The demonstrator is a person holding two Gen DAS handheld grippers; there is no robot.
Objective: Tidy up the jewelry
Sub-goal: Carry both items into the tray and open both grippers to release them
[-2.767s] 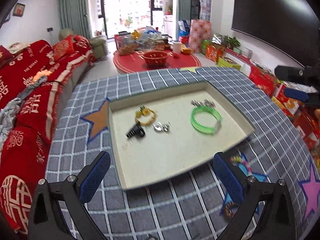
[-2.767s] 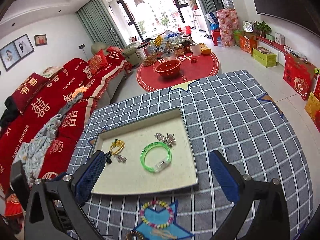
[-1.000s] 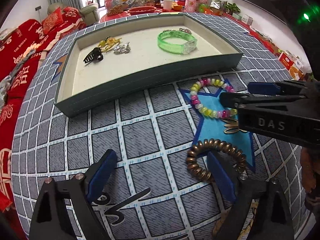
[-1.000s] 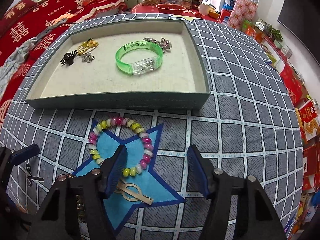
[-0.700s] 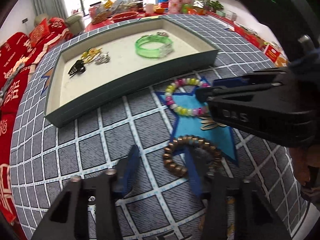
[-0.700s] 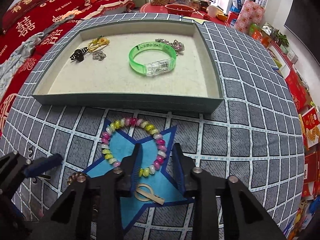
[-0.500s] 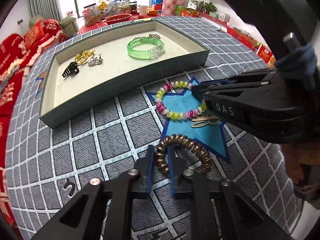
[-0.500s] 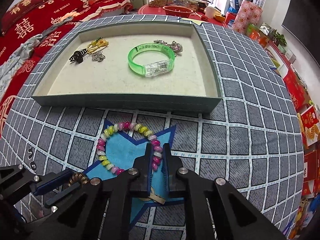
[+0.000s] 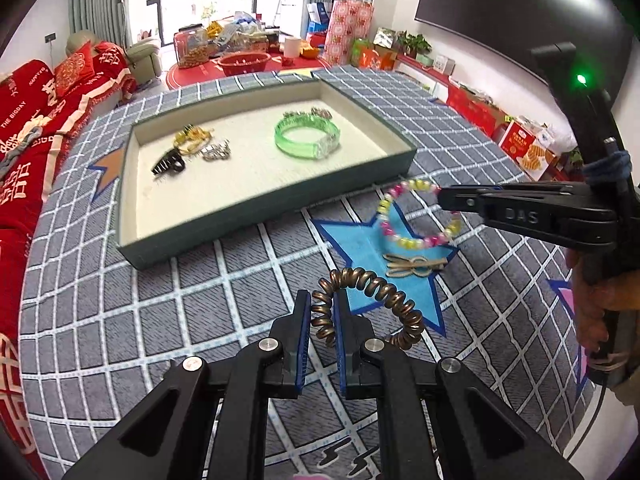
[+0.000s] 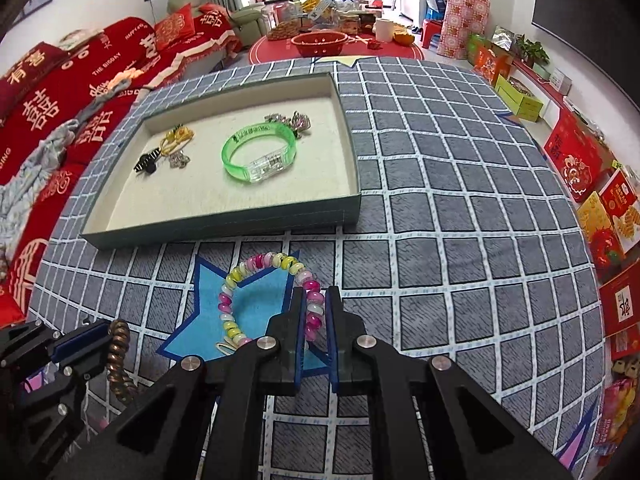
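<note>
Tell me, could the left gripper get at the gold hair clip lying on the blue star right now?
Probably not yet: the left gripper is shut on the coiled hair tie, so its jaws are taken. The path to the hair clip itself looks clear.

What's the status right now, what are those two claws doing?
Left gripper shut on bronze coil bracelet. Right gripper shut on beaded bracelet. Tray just ahead, nothing blocking; tan hair clip remains on the cloth.
</note>
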